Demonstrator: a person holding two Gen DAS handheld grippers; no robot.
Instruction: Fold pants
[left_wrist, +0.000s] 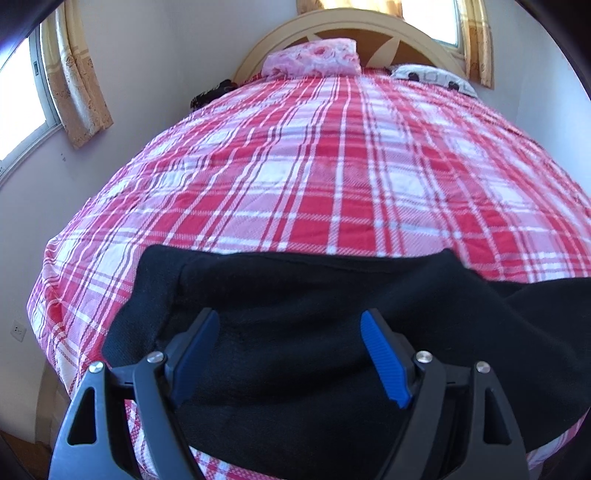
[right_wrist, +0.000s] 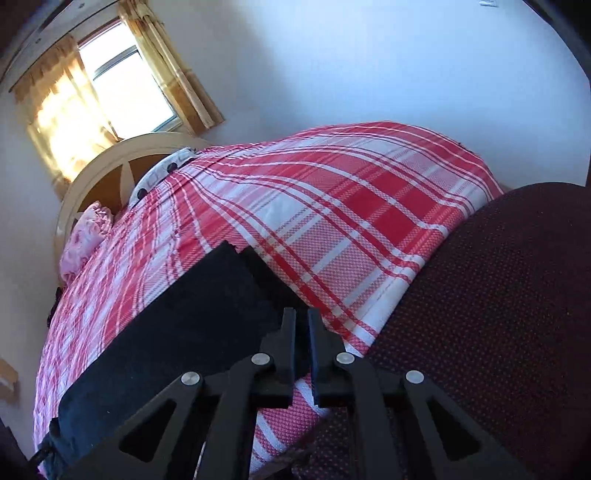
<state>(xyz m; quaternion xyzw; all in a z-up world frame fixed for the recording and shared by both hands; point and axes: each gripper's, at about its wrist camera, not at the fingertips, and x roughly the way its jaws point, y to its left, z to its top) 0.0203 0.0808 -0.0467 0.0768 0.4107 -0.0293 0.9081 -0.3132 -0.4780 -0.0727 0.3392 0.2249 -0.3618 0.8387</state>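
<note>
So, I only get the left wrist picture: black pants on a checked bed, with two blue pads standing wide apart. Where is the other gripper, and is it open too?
Observer: No, the right gripper is shut. Its tips are at the edge of the pants, but I cannot tell whether cloth is pinched between them.
Operator: Is there anything near the bed that I miss?
Observer: Yes, a dark fabric with red dots fills the right side of that view. It covers part of the near edge of the bed, just right of that gripper.
</note>
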